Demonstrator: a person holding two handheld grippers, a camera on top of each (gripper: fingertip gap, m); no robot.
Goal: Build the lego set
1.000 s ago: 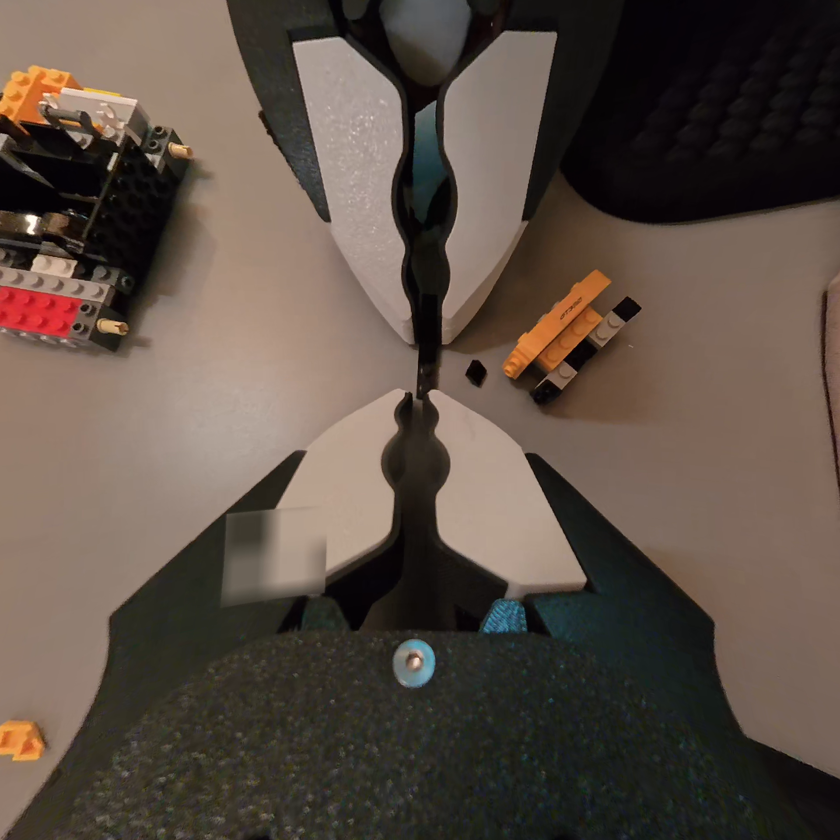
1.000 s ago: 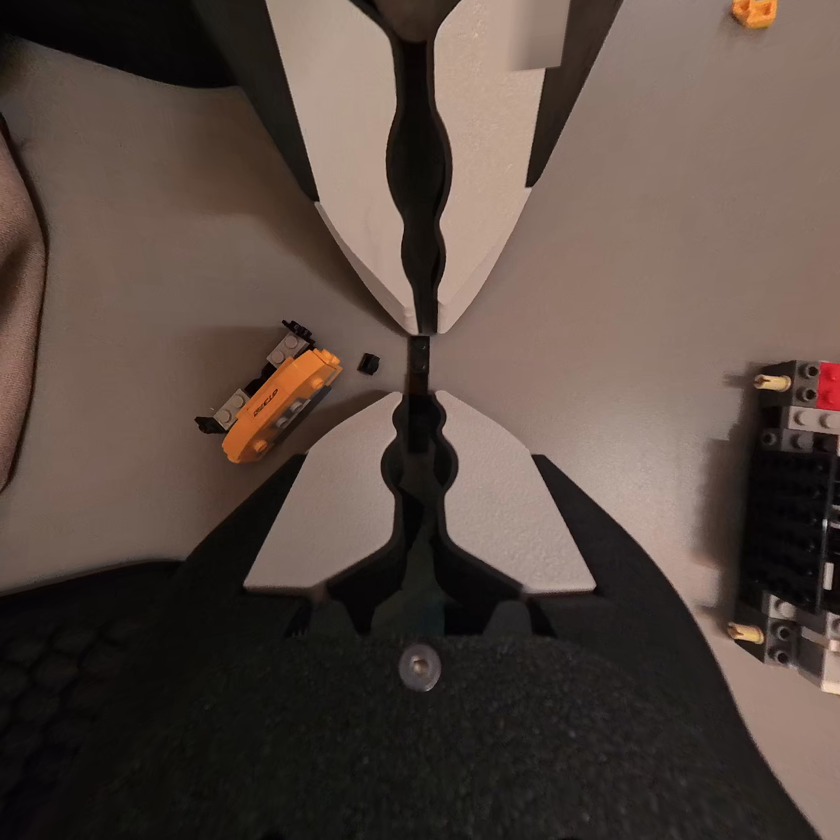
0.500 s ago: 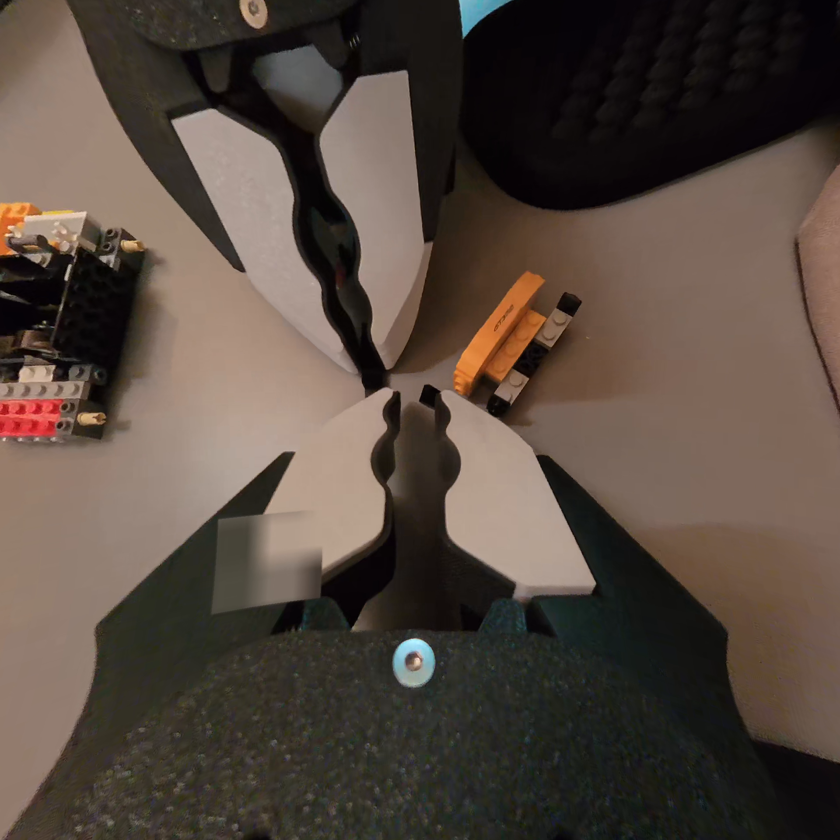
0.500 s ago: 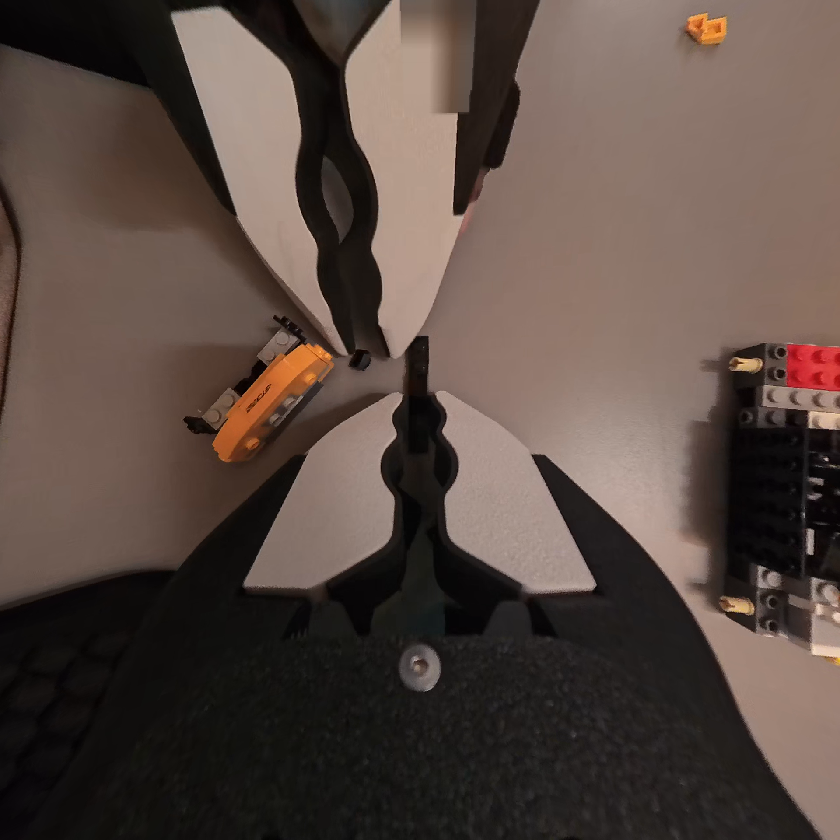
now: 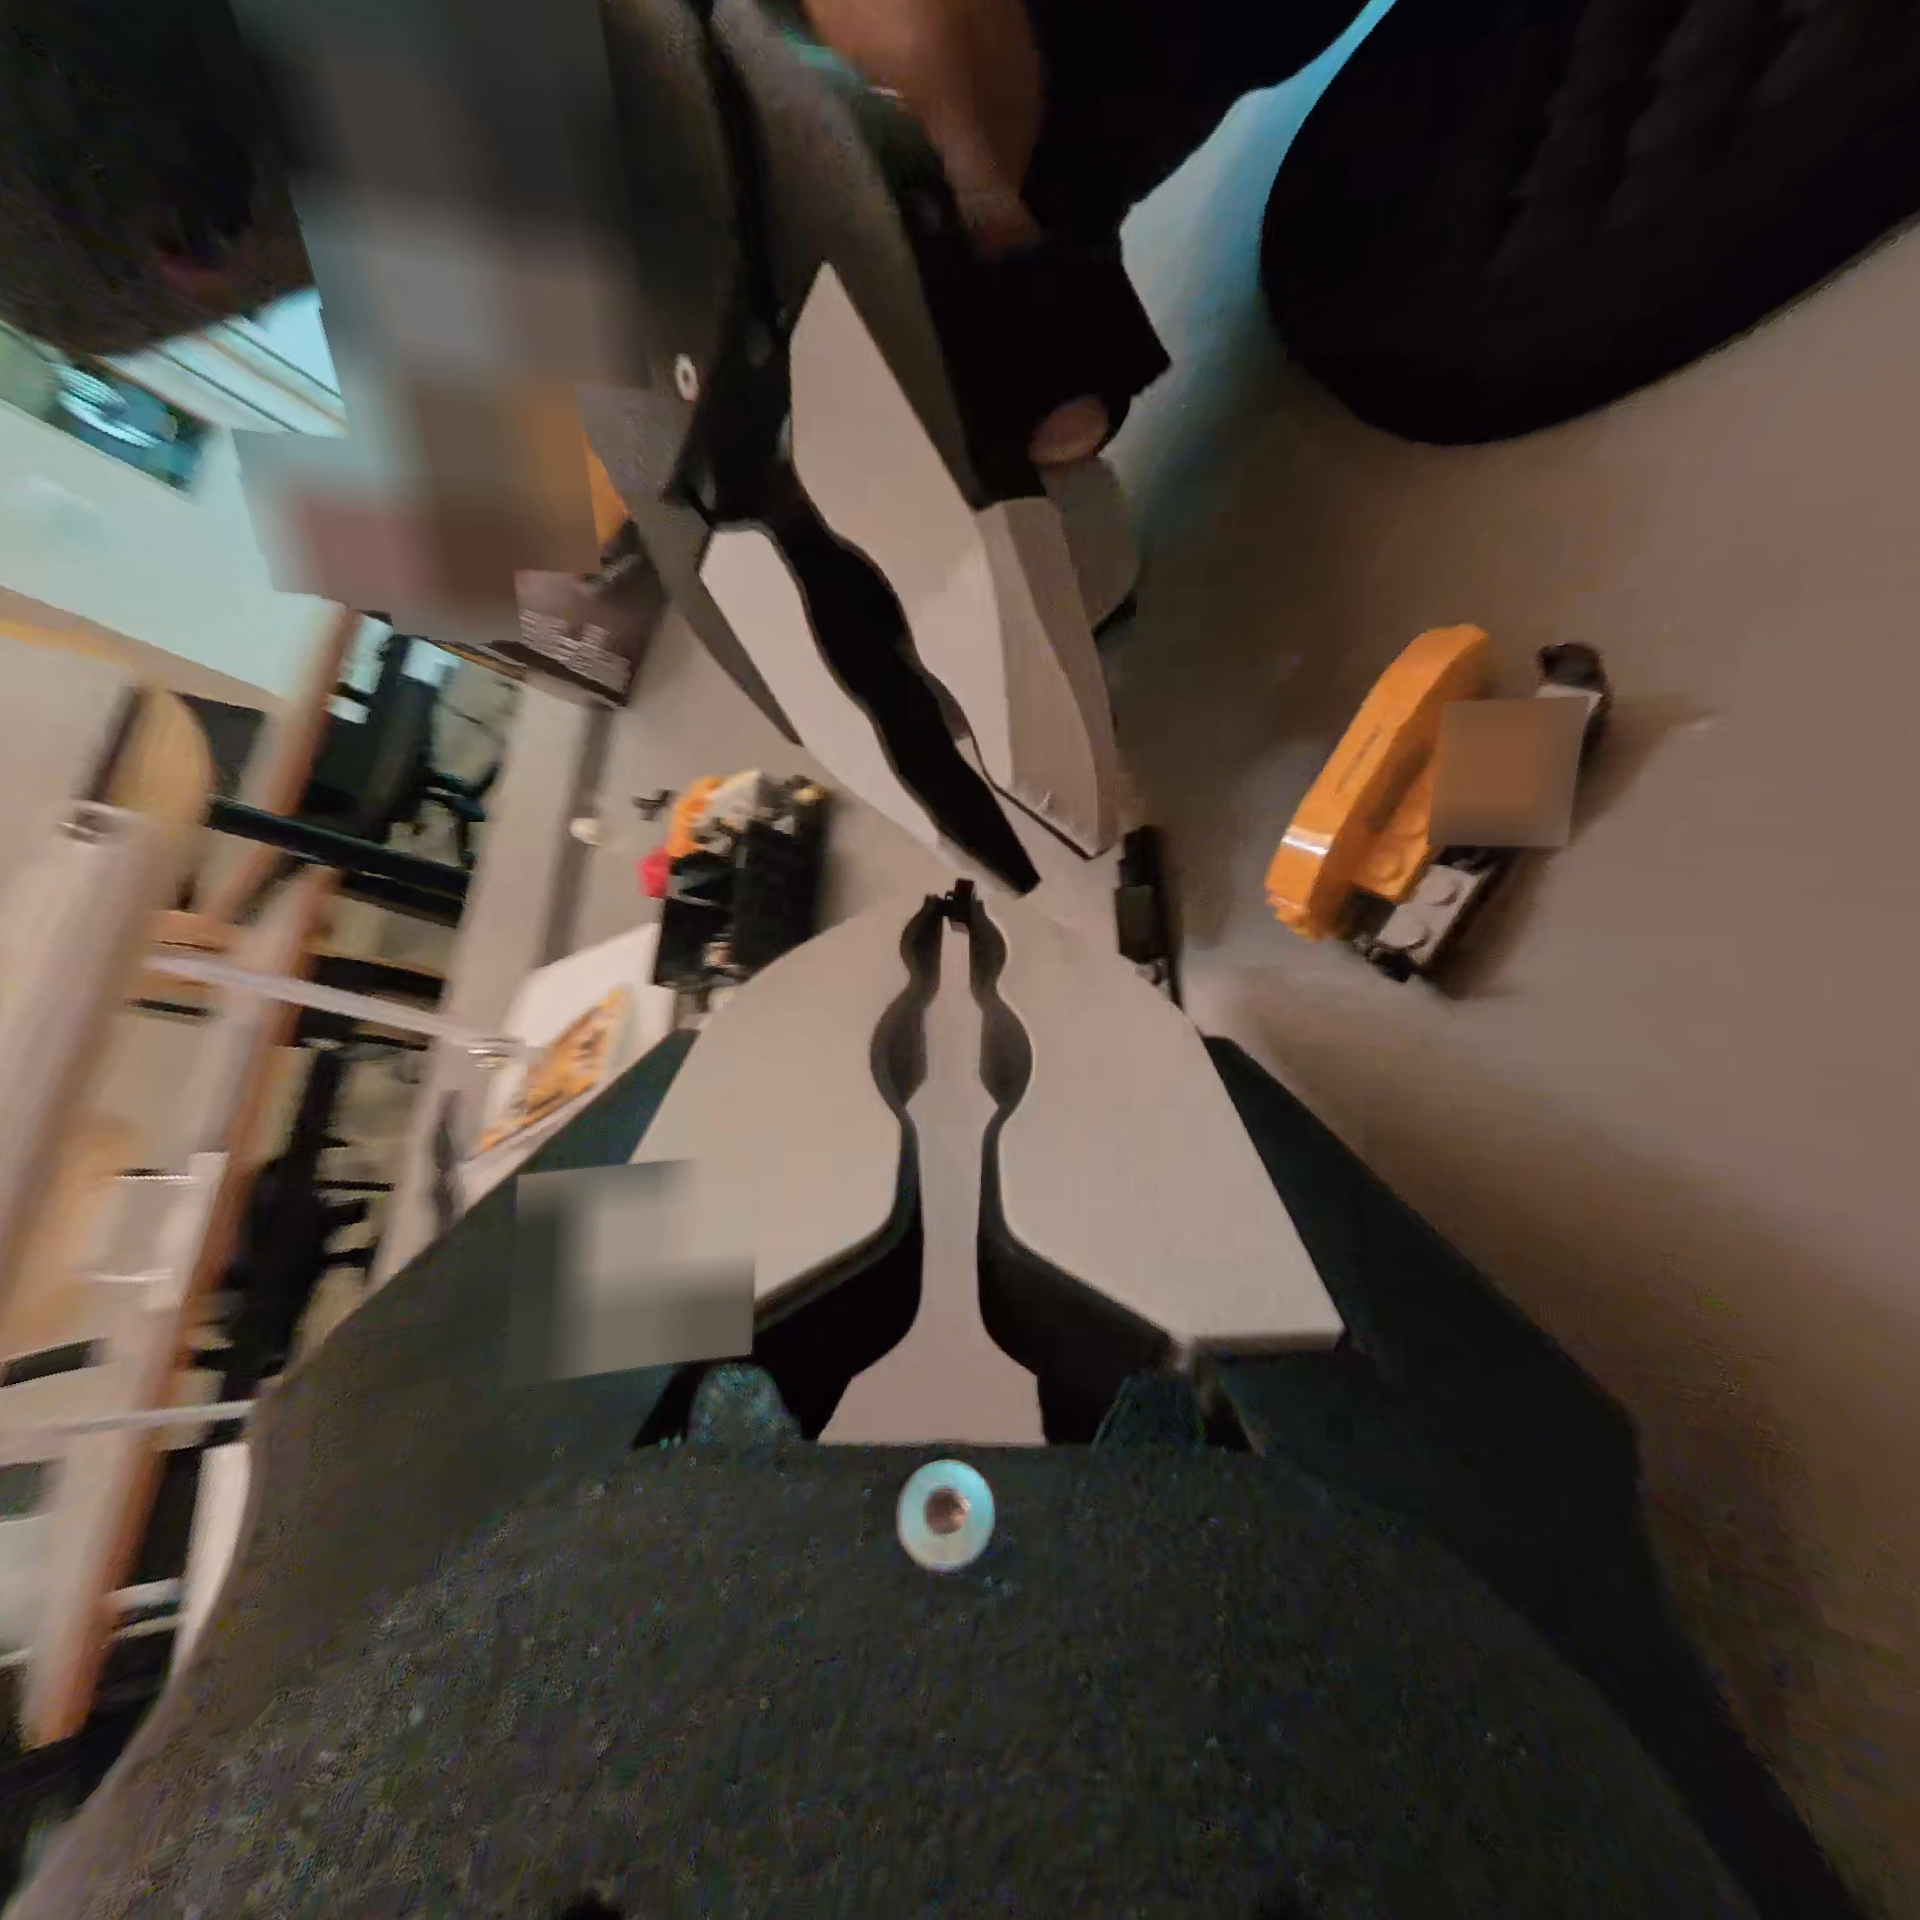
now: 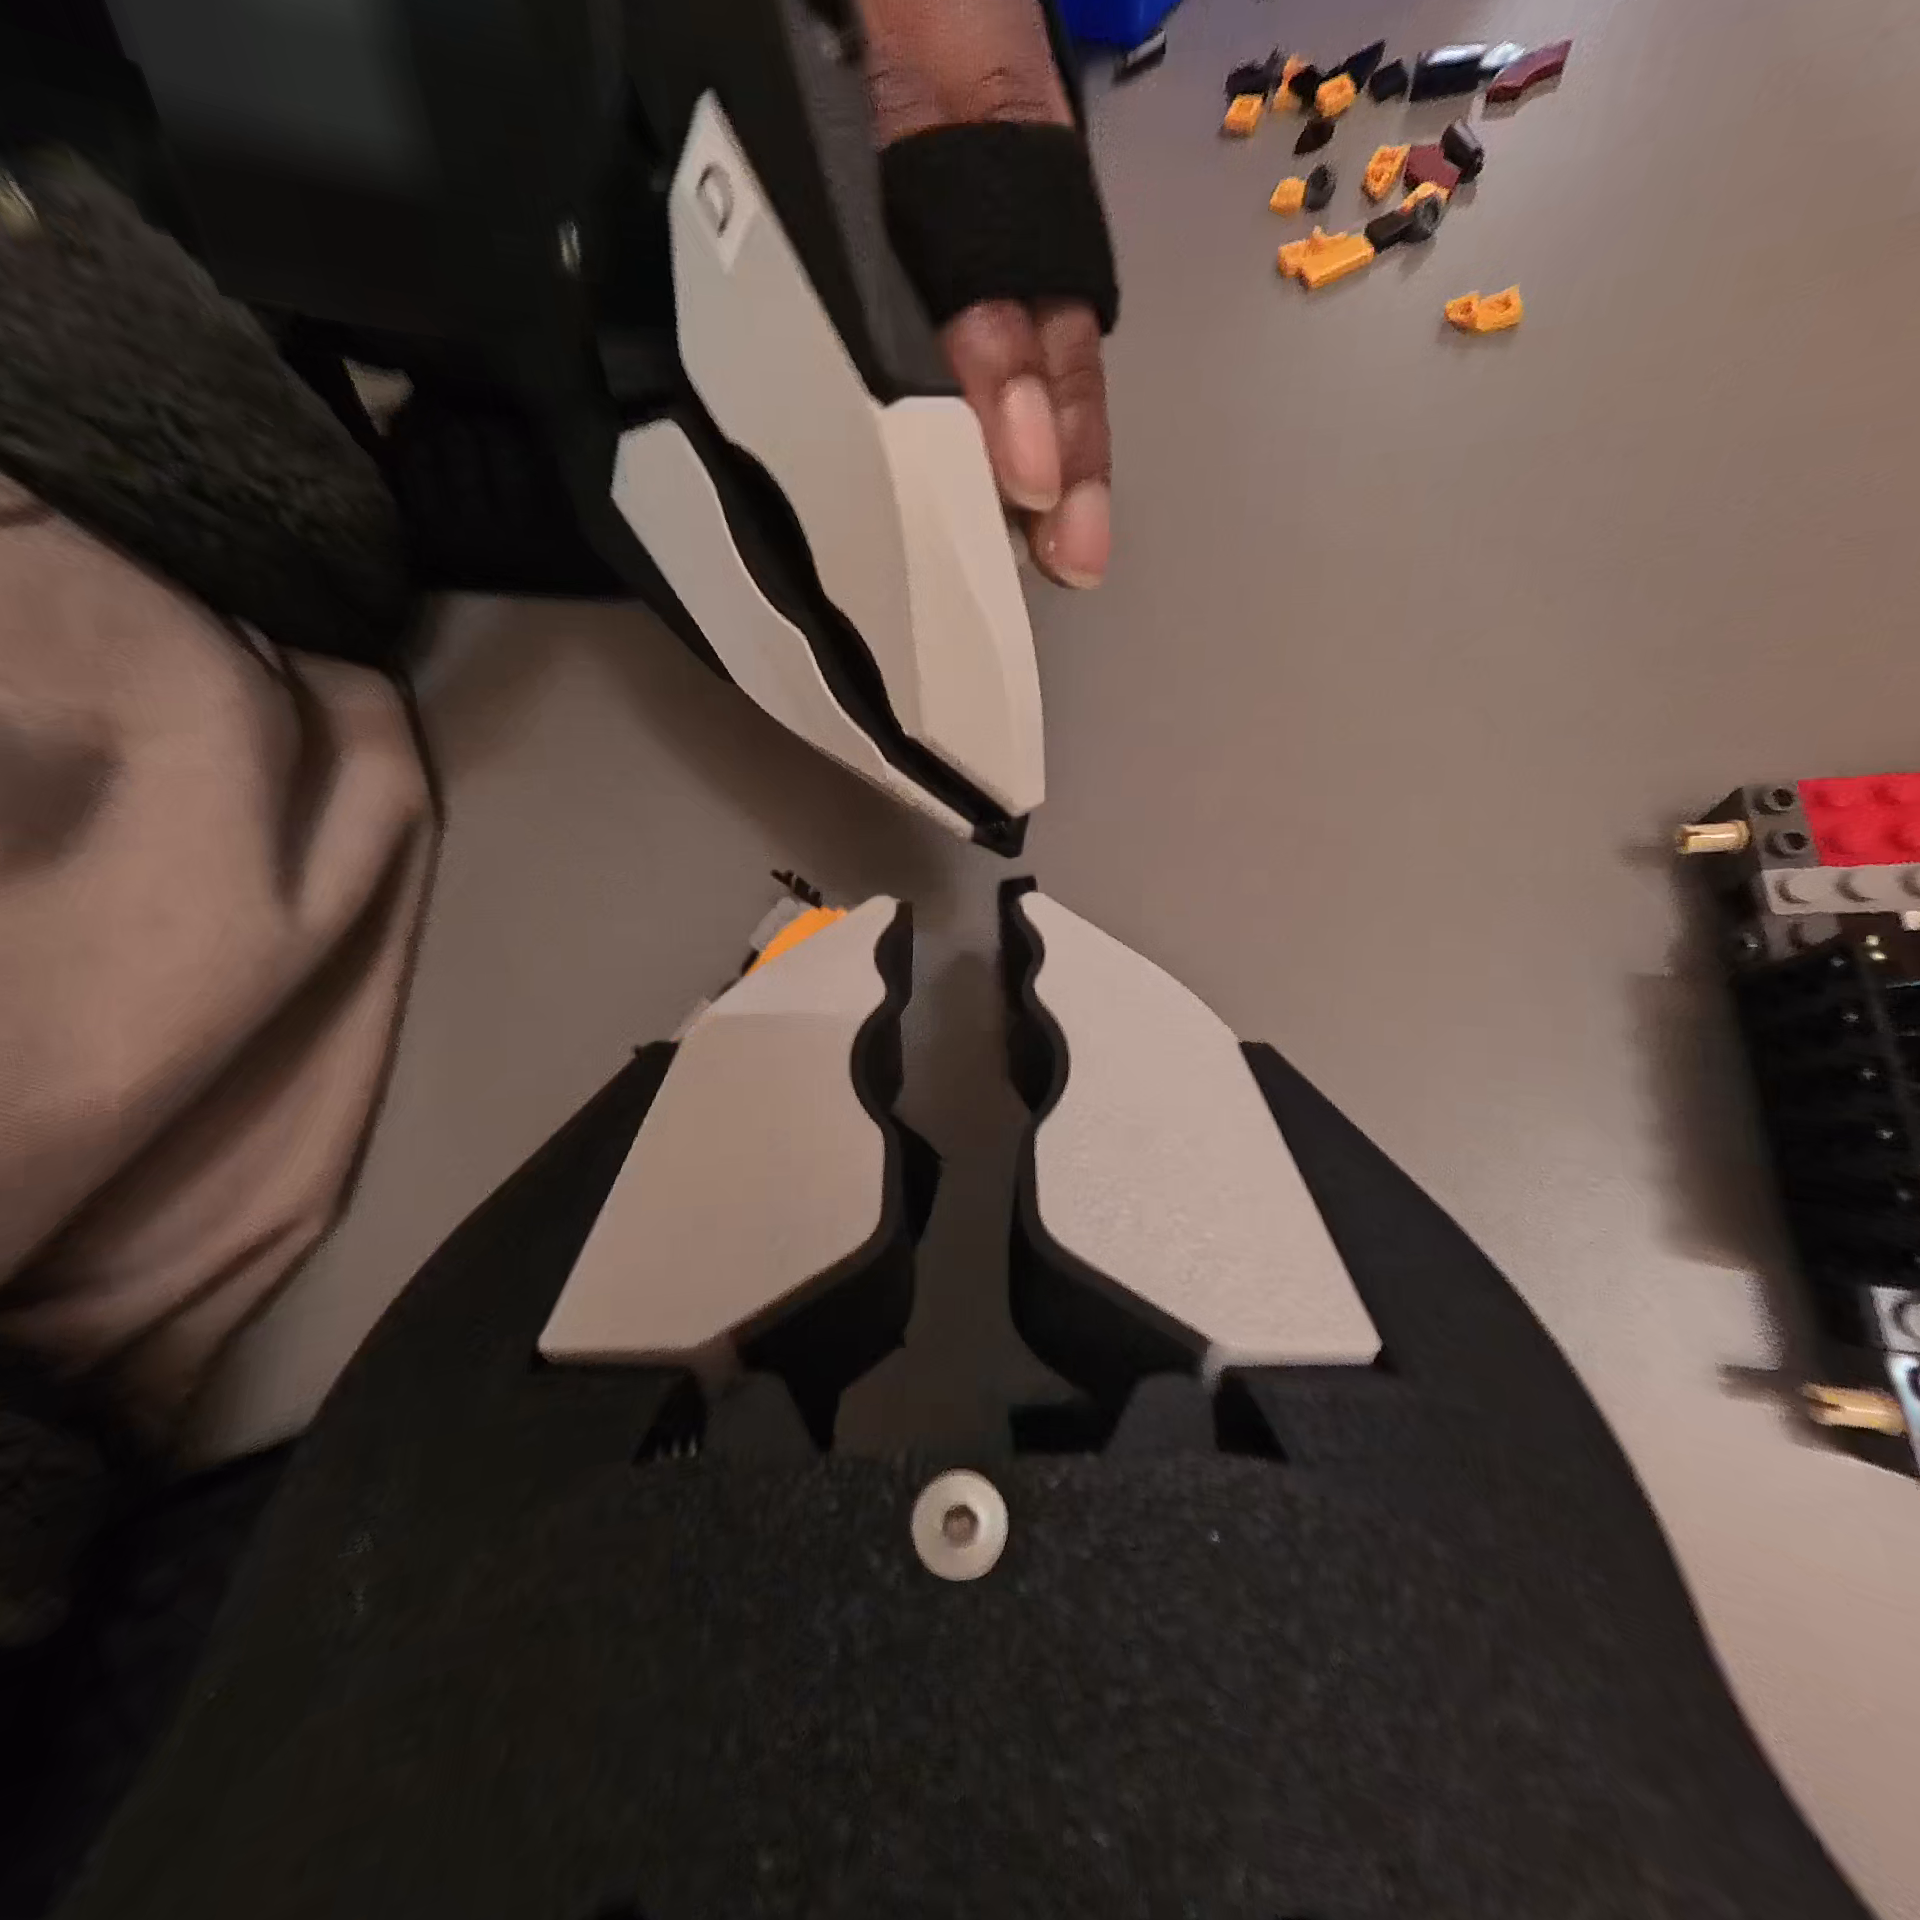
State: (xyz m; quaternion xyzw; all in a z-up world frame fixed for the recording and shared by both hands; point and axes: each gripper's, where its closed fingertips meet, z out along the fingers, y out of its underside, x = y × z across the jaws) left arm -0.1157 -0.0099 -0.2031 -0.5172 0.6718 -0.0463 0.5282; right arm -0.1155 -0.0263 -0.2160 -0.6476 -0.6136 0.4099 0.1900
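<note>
Left tool [image 5: 957,920] nearly closed, pinching tiny black piece [image 6: 1000,831] at tips. Right tool [image 6: 956,906] parted narrow, gripping nothing, tip to tip with left. Slim black brick [image 5: 1138,894] flat on counter [image 6: 1403,675], beside orange sub-build [image 5: 1361,790]. Black chassis [image 6: 1829,1039] well apart, right side in right wrist view.

Your left wrist camera sat rolled sideways, close over the grey table [image 5: 1558,1143], facing the room beyond. Your right camera looked steeply down. Both shared the orange sub-build [image 5: 1371,790] [image 6: 800,930] and black chassis [image 5: 743,904] [image 6: 1839,1039], from opposite sides.
</note>
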